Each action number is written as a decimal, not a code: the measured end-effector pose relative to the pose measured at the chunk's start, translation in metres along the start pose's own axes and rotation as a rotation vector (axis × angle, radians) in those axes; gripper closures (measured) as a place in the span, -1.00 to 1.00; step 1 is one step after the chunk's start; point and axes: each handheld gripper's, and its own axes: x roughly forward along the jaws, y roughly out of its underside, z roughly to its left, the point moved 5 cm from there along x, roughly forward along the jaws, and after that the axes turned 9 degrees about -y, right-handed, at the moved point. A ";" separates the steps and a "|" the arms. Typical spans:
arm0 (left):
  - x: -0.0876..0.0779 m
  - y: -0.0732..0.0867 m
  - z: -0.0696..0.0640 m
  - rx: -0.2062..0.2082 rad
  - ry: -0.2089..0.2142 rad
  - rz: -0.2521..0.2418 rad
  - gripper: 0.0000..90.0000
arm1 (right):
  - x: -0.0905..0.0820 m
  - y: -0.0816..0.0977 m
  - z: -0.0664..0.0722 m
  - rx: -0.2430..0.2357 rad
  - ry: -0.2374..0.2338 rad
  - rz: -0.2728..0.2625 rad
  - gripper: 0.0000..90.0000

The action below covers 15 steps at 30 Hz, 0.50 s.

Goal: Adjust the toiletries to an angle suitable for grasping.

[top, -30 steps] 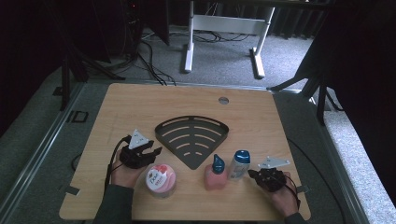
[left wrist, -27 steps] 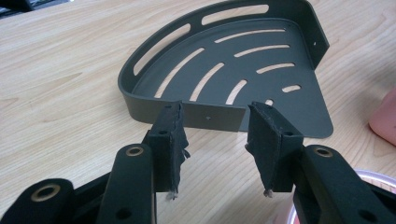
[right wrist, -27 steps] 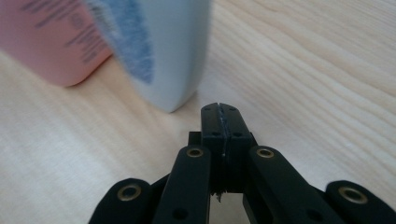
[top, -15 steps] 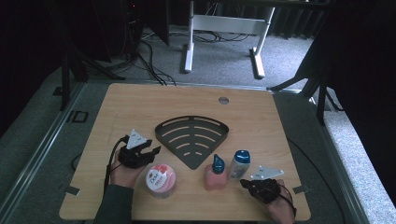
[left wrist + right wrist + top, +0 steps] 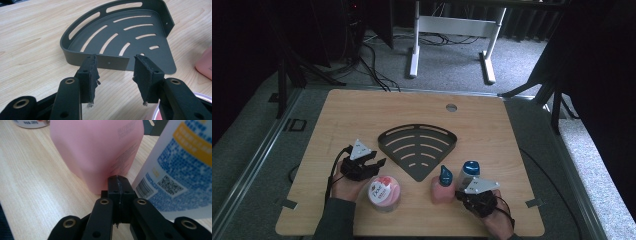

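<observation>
Since the earlier frame, our right claw point(image 5: 468, 196) has slid leftward, pinched tight on nothing, just beside the pink bottle point(image 5: 443, 186). Our left claw point(image 5: 115, 75) gapes half-wide, empty, facing the black rack point(image 5: 130, 37) on the desk point(image 5: 362, 115).

A white desk frame point(image 5: 452, 35) and cables point(image 5: 372, 60) occupy the grey carpet point(image 5: 442, 65).

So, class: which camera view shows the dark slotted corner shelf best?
The left gripper view: the corner shelf appears large, its slots and raised rim plain. The high view shows its whole fan outline, small. The right gripper view catches just a dark sliver.
</observation>
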 end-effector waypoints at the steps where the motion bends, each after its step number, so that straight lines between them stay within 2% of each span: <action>1: 0.000 0.000 0.000 0.003 0.002 0.001 0.20 | 0.000 -0.001 0.000 0.000 -0.004 -0.001 1.00; 5: -0.001 -0.003 -0.005 0.004 0.017 -0.005 0.20 | 0.002 -0.002 0.004 -0.017 -0.024 -0.002 1.00; 15: -0.010 -0.016 -0.026 0.060 0.075 -0.013 0.18 | 0.018 -0.015 0.020 -0.063 -0.065 -0.002 1.00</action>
